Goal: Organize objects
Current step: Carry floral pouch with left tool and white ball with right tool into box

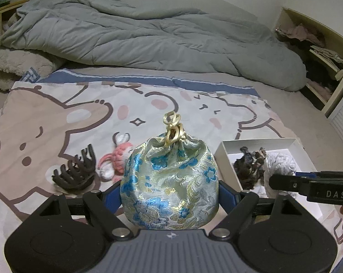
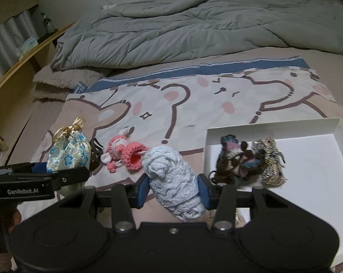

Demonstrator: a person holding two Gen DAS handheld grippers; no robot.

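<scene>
A bed fills both views, seen from two handheld grippers working side by side. The left gripper (image 1: 169,193) has its two blue-padded fingers closed against the sides of a round brocade pouch (image 1: 170,182), pale gold with blue flowers, its neck tied by a gold cord; the pouch stands upright between the fingers, over a cartoon bear blanket (image 1: 57,113). The right gripper (image 2: 173,186) clamps a pale blue knitted bundle (image 2: 173,182) between its pads, with the bundle bulging above them and hanging below. Just to the right of that bundle sits a shallow white box (image 2: 307,170) resting on the blanket. Inside the box, near its front left corner, lie a dark brown and purple yarn tangle (image 2: 237,163) and, touching it on the right, a beige and grey speckled yarn piece (image 2: 272,163). On the blanket between the two grippers lies a small pink crocheted bunny doll (image 2: 126,157) on its side. Beside it, toward the pouch, sits a dark brown claw hair clip (image 1: 76,170), teeth pointing up. Farther back, a rumpled grey duvet (image 1: 148,34) stretches across the bed. A wooden shelf unit (image 1: 319,52) holding crumpled clothes stands at the far right in the left view.
</scene>
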